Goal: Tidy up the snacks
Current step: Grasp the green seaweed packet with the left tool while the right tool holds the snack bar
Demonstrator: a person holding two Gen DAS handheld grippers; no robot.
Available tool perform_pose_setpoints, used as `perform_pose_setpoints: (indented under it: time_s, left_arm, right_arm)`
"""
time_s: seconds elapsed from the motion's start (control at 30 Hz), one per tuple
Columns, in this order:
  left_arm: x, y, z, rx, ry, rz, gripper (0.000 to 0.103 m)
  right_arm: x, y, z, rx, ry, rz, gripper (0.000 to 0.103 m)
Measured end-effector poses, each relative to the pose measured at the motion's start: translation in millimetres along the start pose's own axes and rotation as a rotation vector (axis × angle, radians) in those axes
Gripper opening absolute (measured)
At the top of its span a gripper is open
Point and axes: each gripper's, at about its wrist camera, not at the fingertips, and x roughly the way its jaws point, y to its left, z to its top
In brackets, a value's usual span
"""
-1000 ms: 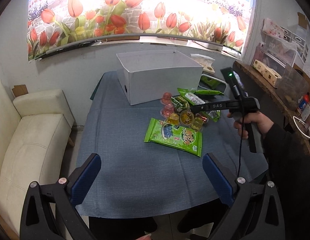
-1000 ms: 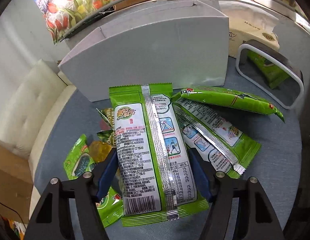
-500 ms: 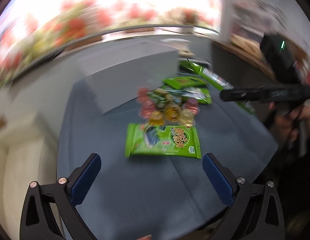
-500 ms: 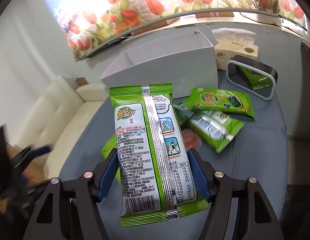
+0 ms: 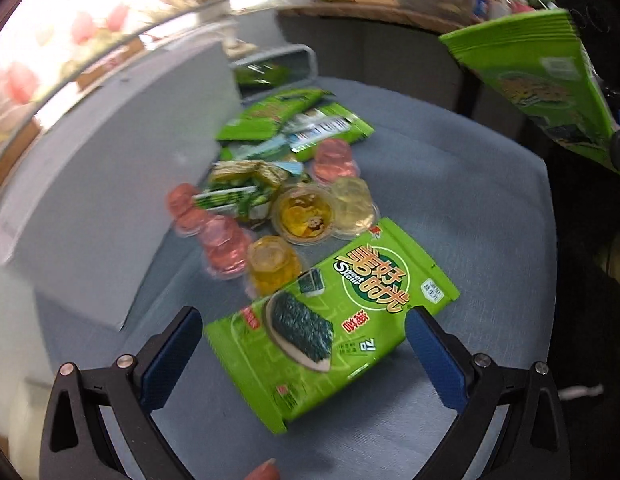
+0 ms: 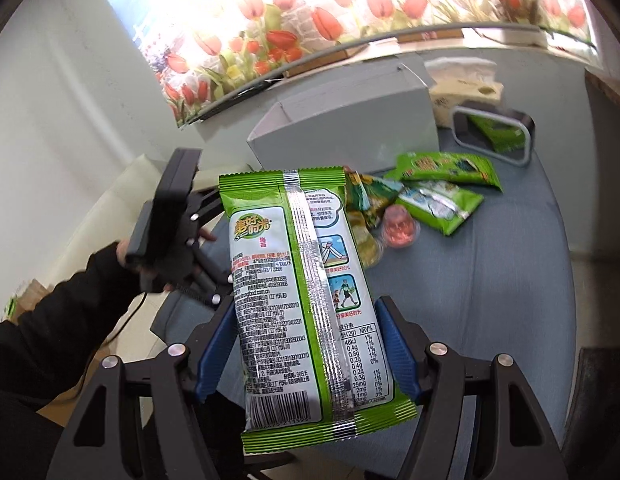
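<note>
Tulip-print wall (image 6: pixel 310 20) behind a round table (image 5: pixel 470 200) under blue-grey woven cloth. Glossy green seaweed packet (image 5: pixel 330 320) flat near the front edge, between the spread blue pads of the left gripper (image 5: pixel 302 344), untouched. Right gripper (image 6: pixel 306 356) clamped on a crinkly foil-seamed packet (image 6: pixel 306 300), aloft. Jelly cups (image 5: pixel 302 216) clustered beside a white box (image 5: pixel 110 184).

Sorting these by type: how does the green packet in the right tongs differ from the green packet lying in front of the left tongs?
The held packet is lifted off the table, clamped in the right tongs; the lying packet rests flat between the open left tongs, untouched. The held packet shows its printed back seam; the lying packet shows its picture front. Both are green seaweed-snack packets with matching branding.
</note>
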Motion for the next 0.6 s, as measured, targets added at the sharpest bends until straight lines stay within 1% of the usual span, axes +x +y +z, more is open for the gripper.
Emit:
perform_pose_setpoints:
  time_s: [0.07, 0.13, 0.23, 0.27, 0.33, 0.43, 0.47, 0.53, 0.6]
  left_arm:
    - [7.9, 0.8, 3.4, 0.040, 0.030, -0.042, 0.103]
    - [14.9, 4.2, 7.1, 0.068, 0.057, -0.110, 0.103]
    - [24.4, 5.9, 10.9, 0.110, 0.093, -0.188, 0.103]
    - [27.4, 5.4, 11.9, 0.123, 0.104, -0.196, 0.103]
    - [32.8, 5.2, 12.5, 0.149, 0.122, -0.234, 0.103]
    - [45.4, 4.2, 13.6, 0.171, 0.162, -0.237, 0.103]
    - [48.0, 2.2, 11.5, 0.176, 0.180, -0.252, 0.103]
    - [48.6, -5.4, 8.5, 0.205, 0.181, -0.242, 0.103]
    - [47.4, -9.0, 6.3, 0.190, 0.175, -0.245, 0.103]
  right_arm:
    - [-4.2, -0.1, -5.7, 0.015, -0.004, 0.000, 0.073]
    - [-9.3, 0.3, -11.5, 0.028, -0.008, -0.004, 0.073]
    - [-14.7, -0.8, -18.3, 0.053, -0.014, 0.001, 0.073]
    - [-15.7, -1.1, -20.4, 0.060, -0.015, 0.002, 0.073]
    - [-16.1, -0.6, -23.8, 0.068, -0.011, 0.001, 0.073]
    - [-16.2, 0.5, -27.0, 0.070, -0.008, -0.001, 0.073]
    - [-16.1, 0.7, -27.4, 0.072, -0.008, -0.007, 0.073]
    - [-16.8, 1.0, -27.9, 0.074, -0.010, -0.017, 0.073]
    - [-18.4, 1.5, -27.7, 0.076, -0.015, -0.008, 0.073]
